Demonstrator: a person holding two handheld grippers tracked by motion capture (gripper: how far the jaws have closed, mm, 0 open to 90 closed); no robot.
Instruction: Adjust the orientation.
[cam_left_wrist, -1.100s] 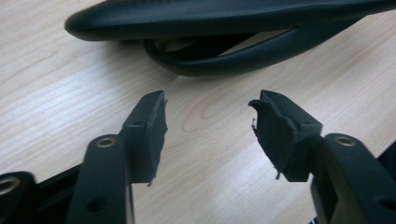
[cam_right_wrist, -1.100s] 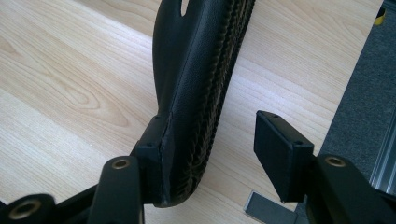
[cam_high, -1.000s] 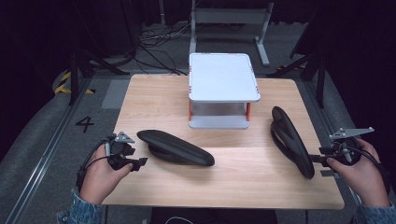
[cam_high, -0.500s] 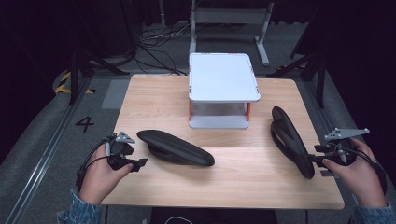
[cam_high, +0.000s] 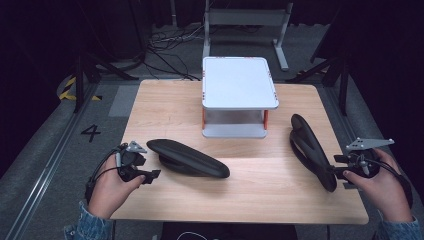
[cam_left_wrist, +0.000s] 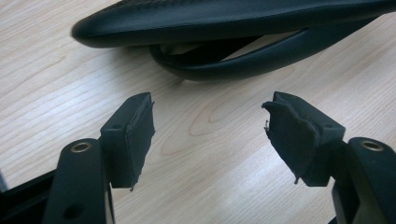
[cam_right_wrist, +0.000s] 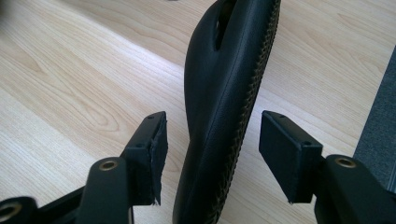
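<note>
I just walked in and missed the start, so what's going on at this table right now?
A person sits at a wooden table with a handheld gripper in each hand. The right gripper is open with its jaws on either side of the near end of a black padded armrest pad, not yet closed on it. The left gripper is open too, aimed at a second black armrest pad just ahead of it, with bare table between. A small white two-tier stand sits behind them.

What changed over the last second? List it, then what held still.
The right gripper moved in toward the right black pad, whose near end now sits between its open jaws, not clamped. The left gripper, the left black pad and the white stand stayed put.
</note>
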